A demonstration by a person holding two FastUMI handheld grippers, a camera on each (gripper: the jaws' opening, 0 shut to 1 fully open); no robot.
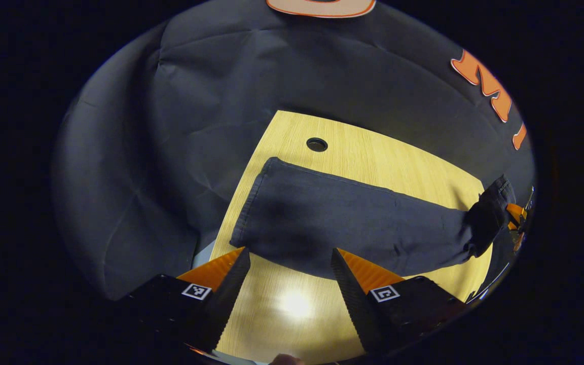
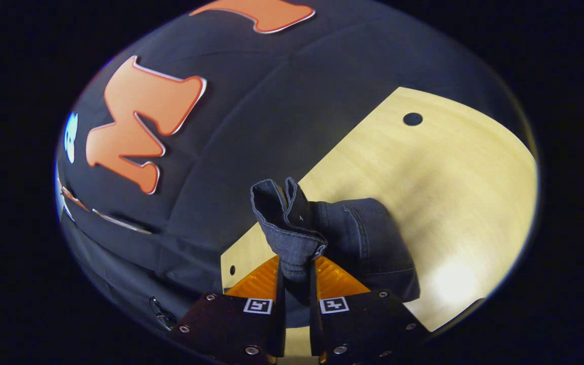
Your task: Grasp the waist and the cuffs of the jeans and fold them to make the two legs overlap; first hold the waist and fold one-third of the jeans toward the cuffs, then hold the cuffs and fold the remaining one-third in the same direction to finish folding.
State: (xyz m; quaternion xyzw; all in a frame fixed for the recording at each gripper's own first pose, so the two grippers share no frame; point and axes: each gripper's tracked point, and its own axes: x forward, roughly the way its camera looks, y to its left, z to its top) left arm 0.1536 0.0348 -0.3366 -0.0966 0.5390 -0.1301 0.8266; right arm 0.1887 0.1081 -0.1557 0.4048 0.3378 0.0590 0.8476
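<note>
While the left gripper point(image 1: 290, 263) hovered wide apart and empty at the six o'clock edge of the dark grey denim jeans point(image 1: 353, 223), the right gripper point(image 2: 296, 276) pinched their raised waist point(image 2: 287, 223) above the pale wooden table point(image 1: 373, 152).

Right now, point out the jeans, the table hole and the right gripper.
jeans point(image 1: 353, 223): left gripper view, middle of the flat legs.
table hole point(image 1: 317, 144): left gripper view, its dark centre.
right gripper point(image 2: 296, 274): right gripper view, between its fingertips, shut on denim.
</note>
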